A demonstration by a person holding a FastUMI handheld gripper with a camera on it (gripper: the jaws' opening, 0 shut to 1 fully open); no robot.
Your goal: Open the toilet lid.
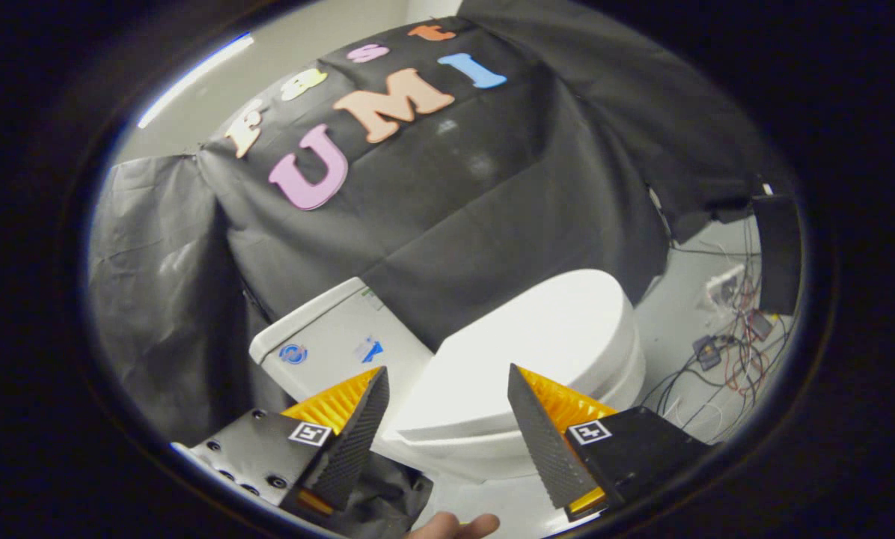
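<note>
A white toilet stands ahead of me, tilted in the view. Its lid (537,352) lies shut, flat over the bowl. The white tank (335,344) sits behind it against the black cloth wall. My gripper (447,389) is open, its two fingers spread wide with nothing between them. The fingers are above and short of the lid, apart from it. The lid's near rim (455,434) appears in the gap between the fingers.
Black cloth (447,202) hangs behind and left of the toilet. To the right lie loose wires and small boxes (724,352) on a pale floor, by a dark panel (780,254). A person's fingers (455,526) show just under the gripper.
</note>
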